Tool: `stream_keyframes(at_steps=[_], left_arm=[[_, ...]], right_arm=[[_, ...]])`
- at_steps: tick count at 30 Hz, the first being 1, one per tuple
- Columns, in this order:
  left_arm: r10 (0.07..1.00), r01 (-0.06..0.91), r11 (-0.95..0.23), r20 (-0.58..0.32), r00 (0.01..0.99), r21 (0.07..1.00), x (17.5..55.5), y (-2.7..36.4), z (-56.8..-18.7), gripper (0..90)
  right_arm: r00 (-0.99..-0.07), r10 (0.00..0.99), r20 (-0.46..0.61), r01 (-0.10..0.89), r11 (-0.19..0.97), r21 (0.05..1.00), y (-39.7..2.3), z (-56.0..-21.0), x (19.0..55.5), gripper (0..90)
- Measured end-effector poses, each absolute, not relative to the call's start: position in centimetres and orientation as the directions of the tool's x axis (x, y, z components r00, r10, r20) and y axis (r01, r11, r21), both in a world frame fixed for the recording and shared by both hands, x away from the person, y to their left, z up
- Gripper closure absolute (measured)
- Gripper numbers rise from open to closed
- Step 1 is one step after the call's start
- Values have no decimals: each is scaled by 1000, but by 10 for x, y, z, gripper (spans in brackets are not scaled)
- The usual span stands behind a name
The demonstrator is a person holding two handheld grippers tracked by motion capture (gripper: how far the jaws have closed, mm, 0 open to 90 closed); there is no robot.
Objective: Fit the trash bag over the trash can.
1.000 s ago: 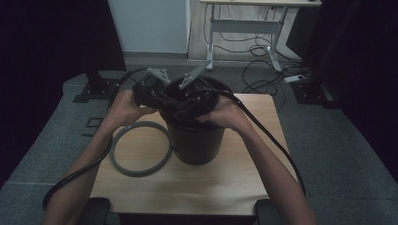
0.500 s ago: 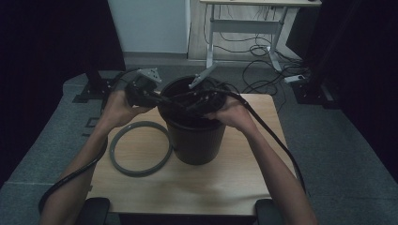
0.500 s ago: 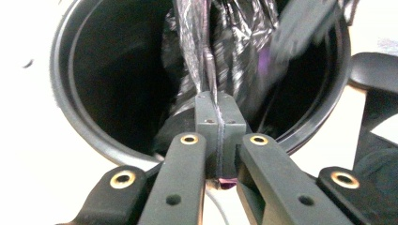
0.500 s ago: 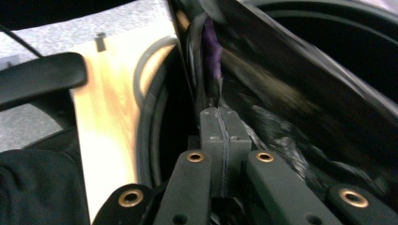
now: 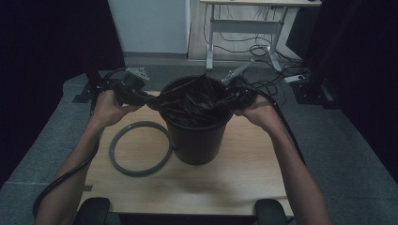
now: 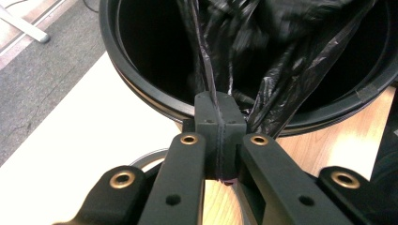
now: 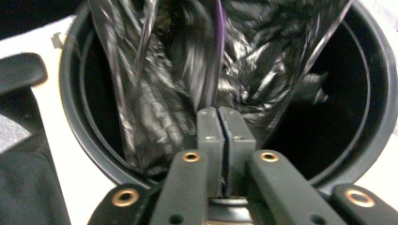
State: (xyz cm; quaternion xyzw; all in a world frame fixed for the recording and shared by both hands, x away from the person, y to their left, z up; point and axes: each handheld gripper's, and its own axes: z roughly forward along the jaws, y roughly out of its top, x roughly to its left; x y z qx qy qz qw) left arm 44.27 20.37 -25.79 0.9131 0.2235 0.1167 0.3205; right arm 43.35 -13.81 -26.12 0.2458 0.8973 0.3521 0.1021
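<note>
Bag [image 5: 195, 101] stretches across the bin [image 5: 197, 140] mouth on the worktop, each edge pinched by the left tool [image 6: 219, 110] and right tool [image 7: 224, 123]; folding over the rim and fitting the grey ring [image 5: 140, 148] remain

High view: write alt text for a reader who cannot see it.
Two hand-held grippers, left gripper and right gripper, stretch a black bin bag across a black bucket on a wooden table. A grey ring lies left of it.

Both hands have drawn apart, stretching the black bag [image 5: 195, 101] wider across the bin's [image 5: 197, 140] mouth.
</note>
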Motion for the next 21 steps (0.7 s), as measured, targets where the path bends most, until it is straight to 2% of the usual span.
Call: stream_keyframes(at_steps=[4, 5, 6, 8, 9, 10, 11, 16, 17, 18, 20, 21], left_arm=[[480, 331, -700, 73, 874, 633, 443, 201, -258, 888], [480, 331, -700, 73, 874, 633, 443, 201, -258, 888], [478, 331, -700, 72, 875, 632, 443, 201, -258, 888], [478, 332, -700, 70, 876, 632, 443, 201, -258, 885], [478, 333, -699, 68, 875, 633, 443, 201, -258, 884], [478, 333, -699, 68, 875, 633, 443, 201, -258, 884], [479, 334, -698, 67, 875, 633, 443, 201, -257, 882], [481, 330, -693, 70, 874, 641, 445, 201, -255, 879], [483, 331, -691, 69, 873, 642, 445, 200, -254, 879], [484, 332, -689, 69, 872, 644, 447, 199, -254, 880], [496, 338, -687, 74, 865, 643, 449, 197, -254, 884], [496, 338, -687, 74, 865, 643, 449, 197, -254, 887]], right_arm=[[-868, 496, -13, 347, 626, 698, -128, -254, 432, 776], [-872, 489, -15, 338, 625, 704, -125, -253, 432, 731], [-872, 489, -15, 338, 625, 704, -125, -253, 432, 731], [-873, 486, -32, 319, 620, 717, -113, -248, 434, 597], [-874, 484, -42, 309, 620, 722, -109, -246, 435, 558], [-874, 484, -42, 309, 620, 722, -109, -246, 435, 558], [-873, 484, -58, 295, 619, 728, -100, -243, 440, 473], [-873, 480, -84, 268, 617, 740, -80, -241, 450, 412], [-877, 473, -82, 262, 615, 744, -76, -241, 452, 436], [-893, 446, -66, 253, 617, 745, -67, -244, 456, 603], [-900, 433, -59, 255, 631, 733, -62, -248, 456, 774], [-900, 433, -59, 255, 631, 733, -62, -248, 456, 774]])
